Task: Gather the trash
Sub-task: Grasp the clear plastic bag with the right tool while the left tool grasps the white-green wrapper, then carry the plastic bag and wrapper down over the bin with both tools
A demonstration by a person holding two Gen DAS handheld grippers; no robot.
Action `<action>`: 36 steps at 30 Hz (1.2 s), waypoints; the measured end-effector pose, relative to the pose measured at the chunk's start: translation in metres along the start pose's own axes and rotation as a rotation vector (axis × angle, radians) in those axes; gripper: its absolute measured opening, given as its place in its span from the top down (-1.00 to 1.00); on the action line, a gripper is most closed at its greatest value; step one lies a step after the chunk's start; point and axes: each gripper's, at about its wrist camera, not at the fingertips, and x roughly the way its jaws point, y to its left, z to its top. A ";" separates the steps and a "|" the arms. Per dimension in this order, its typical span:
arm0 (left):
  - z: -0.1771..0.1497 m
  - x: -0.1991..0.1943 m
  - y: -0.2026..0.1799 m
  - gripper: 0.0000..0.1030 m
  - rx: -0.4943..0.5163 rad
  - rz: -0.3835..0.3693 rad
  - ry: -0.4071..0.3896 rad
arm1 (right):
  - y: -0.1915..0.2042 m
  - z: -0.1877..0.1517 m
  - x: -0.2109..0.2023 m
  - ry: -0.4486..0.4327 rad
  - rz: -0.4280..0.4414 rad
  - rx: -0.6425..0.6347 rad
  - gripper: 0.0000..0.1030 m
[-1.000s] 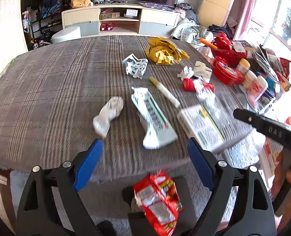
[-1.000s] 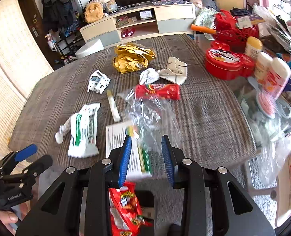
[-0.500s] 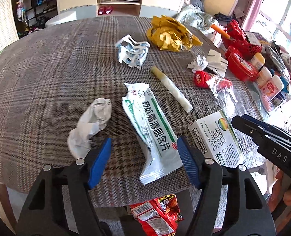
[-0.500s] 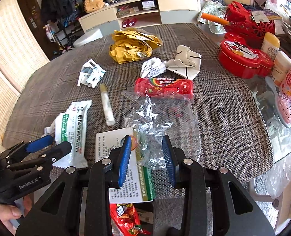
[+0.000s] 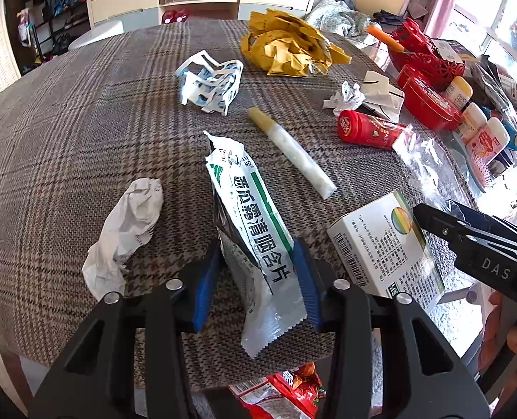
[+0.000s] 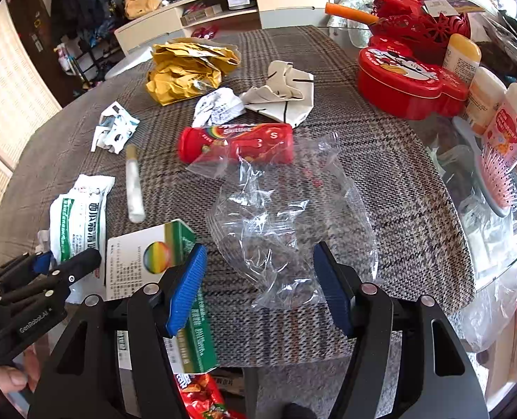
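Note:
My left gripper (image 5: 256,284) is shut on the near end of a white and green foil packet (image 5: 249,209), its blue pads pressing both sides; the packet also shows in the right wrist view (image 6: 78,216). My right gripper (image 6: 258,288) is open, its pads on either side of a crumpled clear plastic bag (image 6: 276,223) at the table's near edge. A white and green carton (image 6: 146,255) lies just left of it. A crumpled white tissue (image 5: 125,230) lies left of the packet.
On the plaid table (image 5: 66,122) lie a white tube (image 5: 293,152), a red Skittles tube (image 6: 237,141), crumpled yellow paper (image 6: 188,70), other paper scraps, a red tin (image 6: 405,82) and bottles at the right. A red snack wrapper (image 5: 276,394) lies below the table edge.
My left gripper moved forward and closed on the foil packet. My right gripper moved forward and opened wide around the clear plastic bag.

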 end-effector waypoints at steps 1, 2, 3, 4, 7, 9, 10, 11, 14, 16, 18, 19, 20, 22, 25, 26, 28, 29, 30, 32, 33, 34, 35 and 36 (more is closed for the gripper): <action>0.001 0.000 0.000 0.30 -0.002 -0.001 -0.003 | -0.002 0.001 0.000 -0.002 0.002 0.006 -0.24; 0.002 0.001 0.000 0.35 -0.006 -0.005 -0.004 | -0.006 0.002 0.000 -0.002 0.013 0.020 -0.24; 0.002 0.001 0.000 0.38 -0.007 -0.006 -0.005 | -0.009 0.003 0.000 0.000 0.027 0.031 -0.24; 0.003 0.002 0.001 0.45 -0.011 -0.008 -0.005 | -0.011 0.004 0.000 0.002 0.041 0.042 -0.24; 0.004 0.002 0.002 0.53 -0.010 -0.007 -0.009 | -0.023 0.007 0.001 0.004 0.061 0.081 -0.06; 0.004 0.003 0.001 0.55 -0.003 -0.004 -0.012 | -0.025 0.007 0.004 0.004 0.029 0.074 0.02; 0.004 0.003 0.001 0.57 0.001 -0.001 -0.013 | -0.025 0.007 0.005 0.003 0.007 0.062 0.06; 0.004 0.003 0.000 0.63 0.004 0.002 -0.014 | -0.025 0.006 0.006 0.001 -0.007 0.055 0.12; 0.005 0.003 0.002 0.75 -0.005 -0.002 -0.015 | -0.023 0.006 0.007 -0.012 -0.070 0.036 0.53; 0.006 0.001 0.002 0.82 -0.006 -0.002 -0.018 | -0.026 0.006 0.004 -0.017 -0.055 0.039 0.65; 0.005 -0.005 0.001 0.87 0.004 0.008 -0.029 | -0.027 0.006 -0.002 -0.035 -0.059 0.031 0.69; 0.004 -0.009 0.000 0.90 0.010 0.016 -0.037 | -0.027 0.006 -0.004 -0.040 -0.061 0.025 0.70; 0.003 -0.014 -0.002 0.92 0.016 0.022 -0.047 | -0.026 0.005 -0.008 -0.046 -0.058 0.016 0.71; 0.002 -0.024 -0.003 0.92 0.019 0.033 -0.067 | -0.023 0.002 -0.020 -0.064 -0.044 0.008 0.72; 0.000 -0.048 -0.007 0.93 0.021 0.032 -0.103 | -0.018 -0.002 -0.039 -0.090 -0.022 -0.001 0.72; -0.002 -0.057 -0.008 0.93 0.024 0.032 -0.119 | -0.014 -0.005 -0.049 -0.103 -0.009 -0.008 0.72; -0.006 -0.079 -0.012 0.93 0.034 0.039 -0.152 | -0.003 -0.012 -0.070 -0.128 0.006 -0.032 0.72; -0.009 -0.089 -0.014 0.93 0.039 0.043 -0.168 | 0.001 -0.016 -0.078 -0.137 0.010 -0.042 0.72; -0.013 -0.099 -0.016 0.93 0.043 0.048 -0.182 | 0.006 -0.020 -0.087 -0.146 0.015 -0.052 0.72; -0.024 -0.120 -0.020 0.93 0.047 0.045 -0.212 | 0.017 -0.033 -0.108 -0.172 0.037 -0.068 0.72; -0.031 -0.129 -0.021 0.93 0.047 0.042 -0.221 | 0.021 -0.040 -0.117 -0.181 0.048 -0.072 0.72; -0.040 -0.137 -0.023 0.93 0.047 0.039 -0.228 | 0.023 -0.044 -0.122 -0.184 0.055 -0.074 0.72; -0.051 -0.145 -0.025 0.93 0.050 0.040 -0.230 | 0.027 -0.053 -0.129 -0.186 0.066 -0.080 0.72; -0.058 -0.148 -0.026 0.93 0.052 0.043 -0.231 | 0.031 -0.060 -0.133 -0.186 0.075 -0.089 0.72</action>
